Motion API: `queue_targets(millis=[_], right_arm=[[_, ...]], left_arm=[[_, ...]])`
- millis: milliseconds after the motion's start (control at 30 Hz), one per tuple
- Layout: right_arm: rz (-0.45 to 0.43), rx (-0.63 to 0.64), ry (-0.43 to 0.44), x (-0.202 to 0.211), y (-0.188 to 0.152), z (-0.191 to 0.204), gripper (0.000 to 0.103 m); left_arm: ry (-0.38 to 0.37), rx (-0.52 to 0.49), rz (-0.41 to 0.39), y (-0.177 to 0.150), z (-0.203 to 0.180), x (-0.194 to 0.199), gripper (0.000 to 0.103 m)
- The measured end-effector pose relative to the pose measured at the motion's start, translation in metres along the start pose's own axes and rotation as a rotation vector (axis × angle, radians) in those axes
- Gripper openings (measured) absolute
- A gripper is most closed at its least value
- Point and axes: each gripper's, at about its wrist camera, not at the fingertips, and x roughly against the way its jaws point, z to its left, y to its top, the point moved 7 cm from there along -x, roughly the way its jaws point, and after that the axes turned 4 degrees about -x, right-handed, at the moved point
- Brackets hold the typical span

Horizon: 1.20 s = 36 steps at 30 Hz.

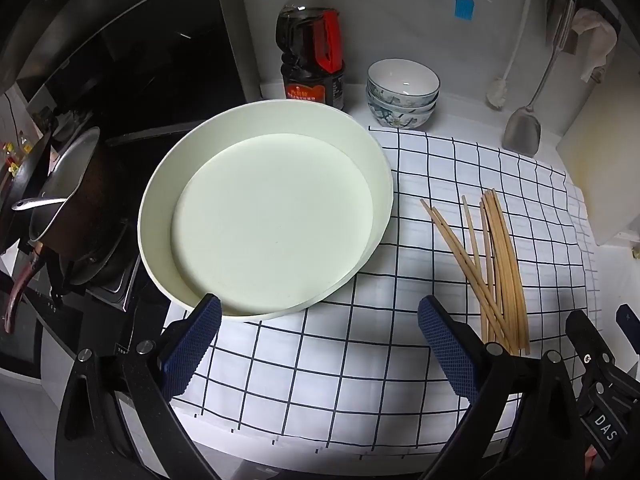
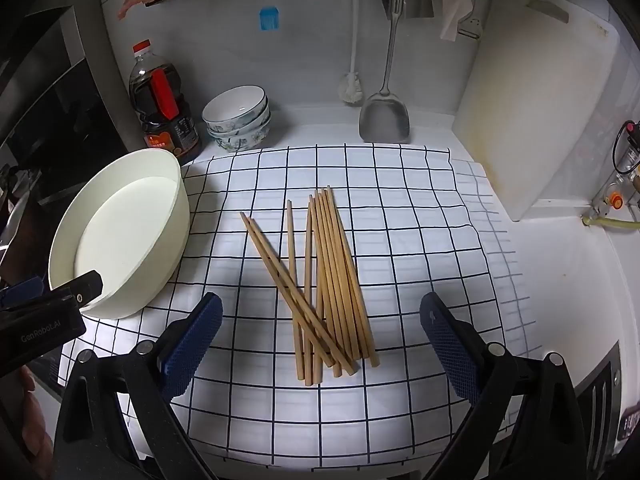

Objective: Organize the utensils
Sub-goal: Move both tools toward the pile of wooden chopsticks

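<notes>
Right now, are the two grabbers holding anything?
Left gripper: open, holding nothing.
Right gripper: open, holding nothing; chopsticks lie loose ahead.

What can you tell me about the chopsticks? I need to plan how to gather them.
The chopsticks are plain, pale wooden sticks in a loose pile on the checked cloth. Most lie nearly parallel; a pair crosses them diagonally, fanning out at the far ends. They lie flat, right of the white basin, with nothing gripping them.

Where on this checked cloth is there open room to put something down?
Bare cloth lies between the chopsticks and the white cutting board, and along the near edge in front of the right gripper. The left side is crowded by the round white tray; the back by the bowls, bottle and spatula.
</notes>
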Motion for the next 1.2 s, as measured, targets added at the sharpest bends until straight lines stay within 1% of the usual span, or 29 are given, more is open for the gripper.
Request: queue_targets(millis=[633, 833, 1100, 1200], right_arm=[[0.006, -0.002, 0.004, 0.001, 0.004, -0.005, 0.095], [0.013, -0.007, 0.007, -0.007, 0.001, -0.006, 0.095], [0.036, -0.035, 0.038, -0.015, -0.008, -0.029, 0.095], [0.036, -0.034, 0.061, -0.019, -0.013, -0.04, 0.094]], left_arm=[[0.011, -0.004, 0.012, -0.003, -0.006, -0.004, 0.097], [0.012, -0.01, 0.023, -0.004, -0.011, -0.007, 0.097], [-0.029, -0.021, 0.033, -0.01, -0.033, -0.017, 0.097], [-0.067, -0.029, 0.034, -0.013, -0.046, -0.023, 0.097]])
